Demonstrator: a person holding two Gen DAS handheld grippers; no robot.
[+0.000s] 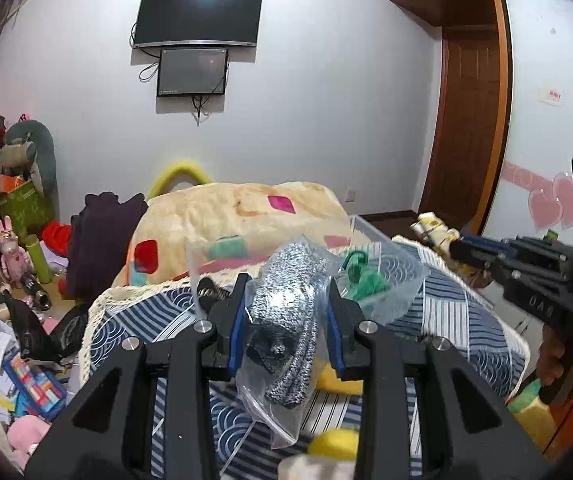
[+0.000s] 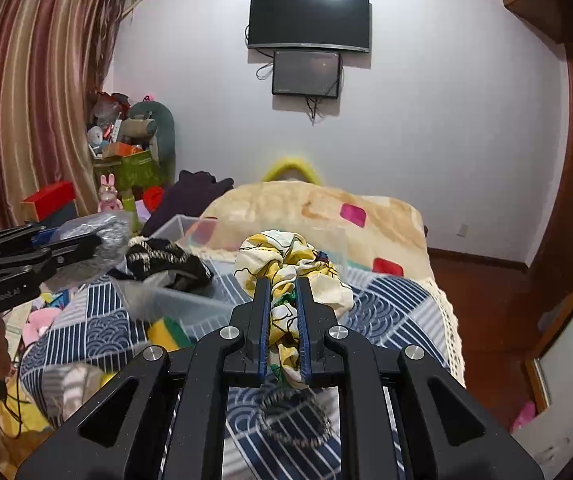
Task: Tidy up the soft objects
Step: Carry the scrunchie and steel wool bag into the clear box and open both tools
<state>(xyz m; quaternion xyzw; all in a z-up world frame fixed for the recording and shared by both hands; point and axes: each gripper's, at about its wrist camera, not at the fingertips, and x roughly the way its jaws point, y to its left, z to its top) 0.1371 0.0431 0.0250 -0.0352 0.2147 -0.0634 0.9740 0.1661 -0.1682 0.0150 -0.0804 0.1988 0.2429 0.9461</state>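
Over the patterned bed, both claws are loaded.
Left gripper (image 1: 286,300) pinches a crinkly bagged knit (image 1: 286,316), slippery, grab mid-bag; right gripper (image 2: 282,312) squeezes a floppy yellow-print cloth (image 2: 290,268), clear bin (image 2: 190,296) at 10 o'clock.

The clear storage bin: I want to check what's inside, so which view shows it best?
Right wrist view: the clear storage bin shows its near wall and a dark knit item inside. The left wrist view shows only a rim corner behind the bagged fabric.

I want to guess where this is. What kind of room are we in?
Most likely a bedroom. There is a bed with a patterned quilt, a TV on the wall, curtains at the side, and stuffed toys piled in the corner.
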